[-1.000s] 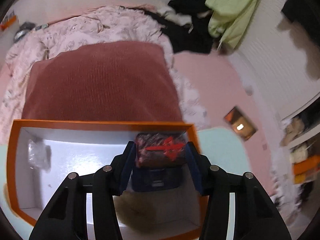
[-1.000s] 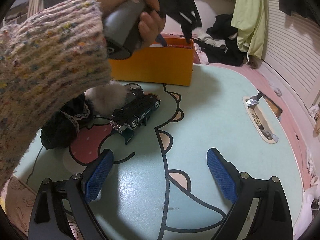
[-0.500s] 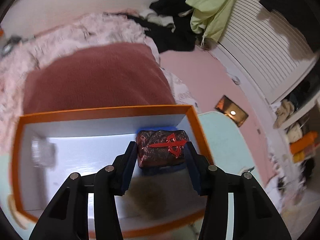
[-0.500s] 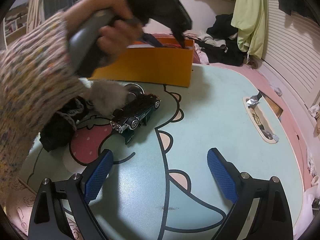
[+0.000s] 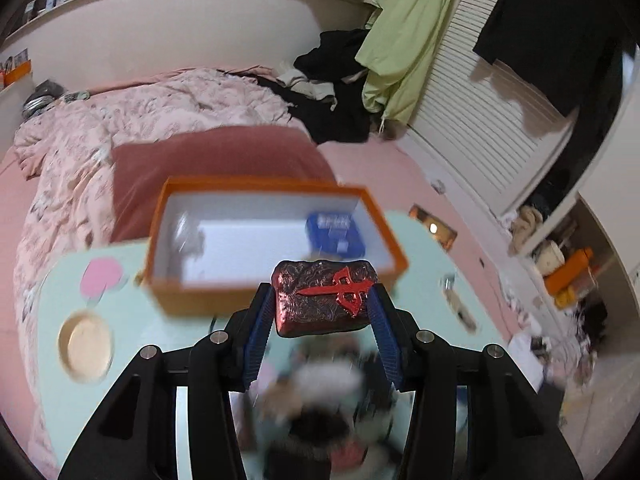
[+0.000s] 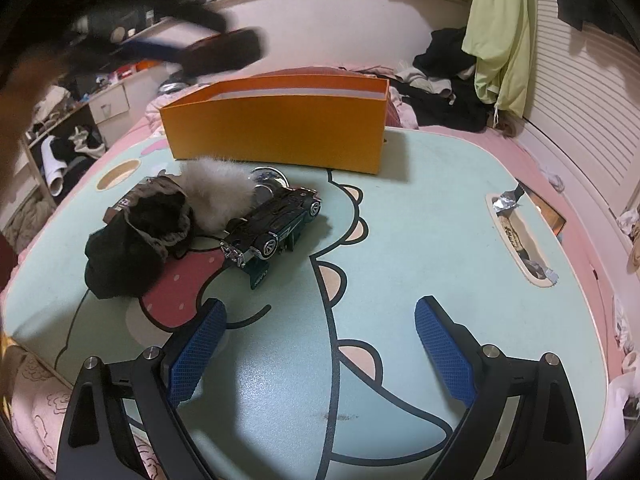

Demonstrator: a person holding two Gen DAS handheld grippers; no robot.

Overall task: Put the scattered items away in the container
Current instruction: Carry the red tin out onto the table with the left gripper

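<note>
My left gripper (image 5: 322,300) is shut on a dark red embossed block (image 5: 324,296) with a red cross mark, held in the air on the near side of the orange box (image 5: 276,268). The box holds a blue packet (image 5: 335,230) and a clear wrapper (image 5: 188,236). My right gripper (image 6: 320,344) is open and empty above the mint table (image 6: 420,216). In the right wrist view the orange box (image 6: 276,132) stands at the table's far side. In front of it lie a toy car (image 6: 272,224) on its roof, a grey fur pompom (image 6: 218,196) and a black pouch (image 6: 136,244).
The table sits on a bed with a pink quilt (image 5: 132,120) and a dark red cushion (image 5: 216,156). Clothes (image 6: 452,80) pile at the back right. The table has a cup recess (image 5: 85,346) and a handle slot (image 6: 516,236). A slatted wall runs along the right.
My left gripper has pulled back and up from over the box, still holding the red block. The left view is blurred by motion. The right gripper has not moved.
</note>
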